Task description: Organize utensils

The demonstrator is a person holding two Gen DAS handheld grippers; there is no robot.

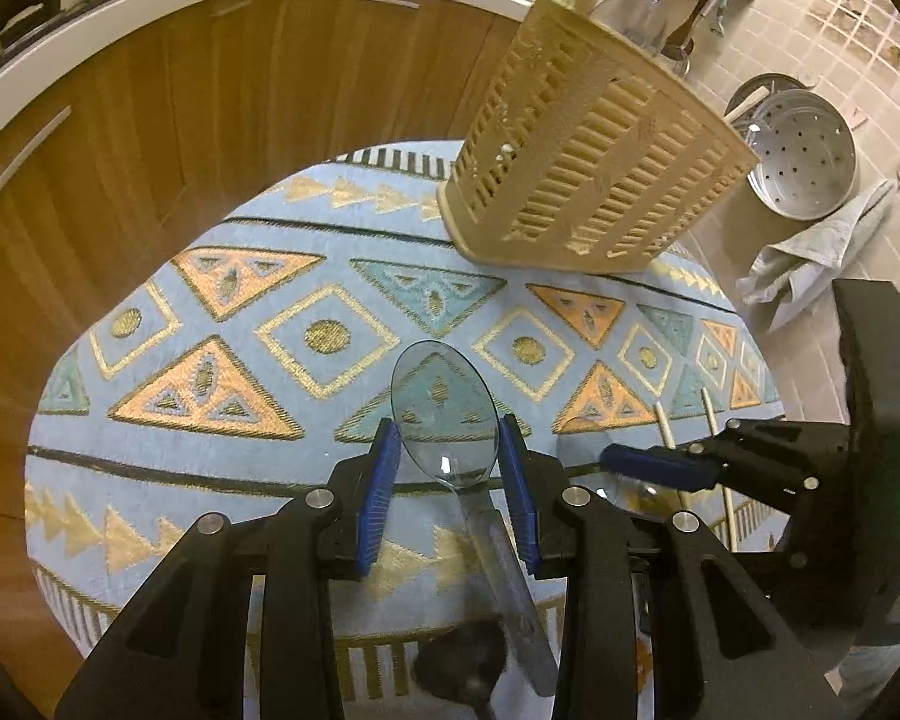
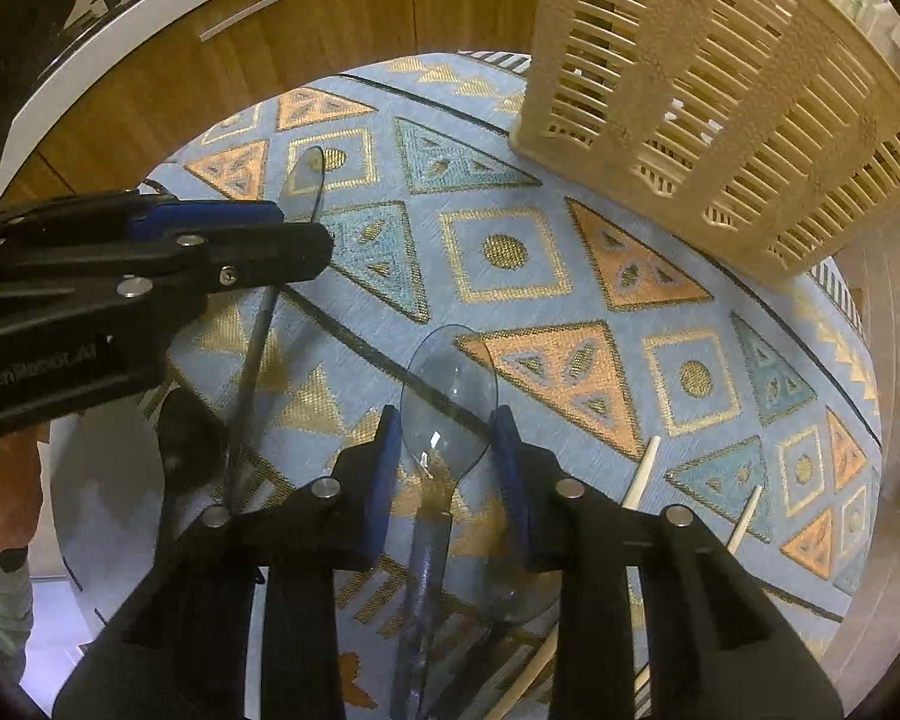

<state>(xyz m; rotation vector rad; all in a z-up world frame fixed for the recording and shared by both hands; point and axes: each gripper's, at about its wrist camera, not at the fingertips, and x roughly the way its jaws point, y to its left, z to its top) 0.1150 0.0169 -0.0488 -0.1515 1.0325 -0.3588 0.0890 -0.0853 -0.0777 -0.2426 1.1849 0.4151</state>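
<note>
Two handheld grippers work above a round bench point(image 1: 222, 480) draped in a blue geometric-patterned cloth. The left gripper point(image 1: 450, 450) has its blue fingers point(image 1: 384, 480) narrowed on the bowl of a clear plastic spoon point(image 1: 444, 402), handle trailing back. The right gripper point(image 2: 447, 450) likewise clasps a second clear spoon point(image 2: 450, 384) by its bowl. A cream slatted utensil basket point(image 1: 588, 180) stands on the far edge; pale chopsticks point(image 2: 639, 480) lie on the cloth beside the right gripper.

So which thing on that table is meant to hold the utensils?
On the round table's blue patterned cloth, look to the far edge. There stands the tall beige slatted plastic basket, the only upright container; the clear plastic spoons and pale chopsticks lie low nearby.
</note>
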